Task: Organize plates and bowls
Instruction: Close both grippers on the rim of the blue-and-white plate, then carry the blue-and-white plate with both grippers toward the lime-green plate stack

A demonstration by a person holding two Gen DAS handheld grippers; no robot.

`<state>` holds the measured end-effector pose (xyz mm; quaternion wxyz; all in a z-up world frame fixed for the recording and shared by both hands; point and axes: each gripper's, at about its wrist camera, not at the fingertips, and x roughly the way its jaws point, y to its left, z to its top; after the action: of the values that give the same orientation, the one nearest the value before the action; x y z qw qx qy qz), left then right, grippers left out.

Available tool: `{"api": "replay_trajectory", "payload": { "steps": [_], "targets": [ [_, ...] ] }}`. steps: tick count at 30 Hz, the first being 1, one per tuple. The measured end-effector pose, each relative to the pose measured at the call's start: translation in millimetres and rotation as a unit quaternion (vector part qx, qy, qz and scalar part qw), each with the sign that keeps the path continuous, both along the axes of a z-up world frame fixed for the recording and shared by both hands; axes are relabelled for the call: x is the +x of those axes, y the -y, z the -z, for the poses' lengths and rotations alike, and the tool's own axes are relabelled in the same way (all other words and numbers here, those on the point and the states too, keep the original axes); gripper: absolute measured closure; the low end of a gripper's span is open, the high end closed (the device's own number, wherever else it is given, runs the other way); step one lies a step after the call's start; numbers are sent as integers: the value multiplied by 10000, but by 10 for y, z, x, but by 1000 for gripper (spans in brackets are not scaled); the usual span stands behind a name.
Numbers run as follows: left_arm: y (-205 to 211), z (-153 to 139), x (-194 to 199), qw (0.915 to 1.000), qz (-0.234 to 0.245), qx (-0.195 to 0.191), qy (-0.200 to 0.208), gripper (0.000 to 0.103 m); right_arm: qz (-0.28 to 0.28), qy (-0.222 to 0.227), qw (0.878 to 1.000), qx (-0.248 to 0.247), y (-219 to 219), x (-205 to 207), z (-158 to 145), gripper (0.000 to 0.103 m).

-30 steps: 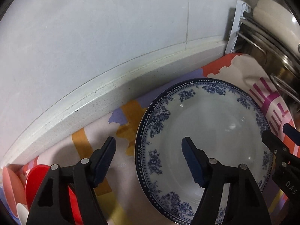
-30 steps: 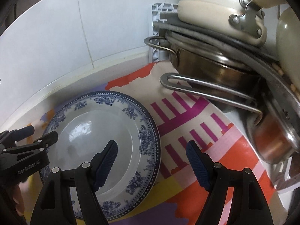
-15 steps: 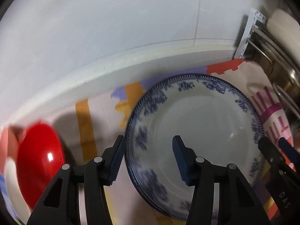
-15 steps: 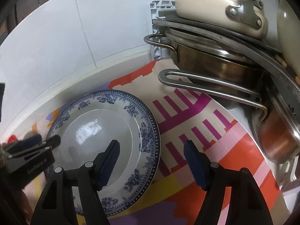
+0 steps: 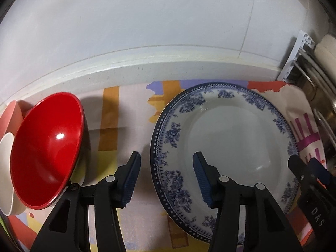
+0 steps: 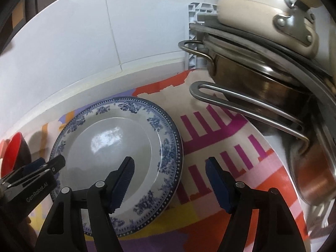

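Both jaws gape empty, left gripper (image 5: 166, 176) straddling the left rim of the plate (image 5: 226, 138), right gripper (image 6: 170, 180) its right rim, plate flat on the surface beside the red bowl (image 5: 46, 147); presumably close squarely on the rim, lifting level.

Counted here: one blue-and-white floral ceramic plate (image 5: 226, 134), one glossy red bowl (image 5: 46, 147), one pink bowl (image 5: 10, 113), one cream bowl (image 5: 6, 168), two steel pans with loop handles (image 6: 258, 84), one cream enamel pot (image 6: 262, 8), one multicoloured patterned cloth (image 6: 220, 147).
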<state>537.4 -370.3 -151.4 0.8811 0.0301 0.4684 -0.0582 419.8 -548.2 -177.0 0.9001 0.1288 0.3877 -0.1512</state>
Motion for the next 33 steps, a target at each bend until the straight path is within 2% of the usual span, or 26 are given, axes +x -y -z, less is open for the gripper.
{"api": "replay_trajectory", "payload": {
  "steps": [6, 9, 13, 15, 23, 27, 33],
  "targets": [
    [30, 78, 76, 9999, -93, -110, -95, 51, -65, -135, 9998, 130, 85, 166, 126, 42],
    [31, 69, 120, 9998, -68, -142, -128, 56, -136, -202, 9995, 179, 115, 256, 180, 48],
    [51, 61, 136, 9998, 18, -142, -114, 63, -258, -273, 9992, 114, 113, 365, 215, 58],
    [63, 58, 143, 9999, 58, -113, -110, 63, -271, -297, 9991, 103, 123, 415, 217, 65],
    [1, 36, 151, 9997, 96, -205, -111, 67, -316, -398, 9987, -28, 114, 481, 210, 66],
    [-84, 9, 91, 9995, 124, -281, -99, 67, -285, -366, 9988, -133, 59, 396, 168, 66],
    [-106, -103, -113, 9994, 286, -148, 98, 67, -217, -217, 9994, -146, -24, 180, 57, 66]
  ]
}}
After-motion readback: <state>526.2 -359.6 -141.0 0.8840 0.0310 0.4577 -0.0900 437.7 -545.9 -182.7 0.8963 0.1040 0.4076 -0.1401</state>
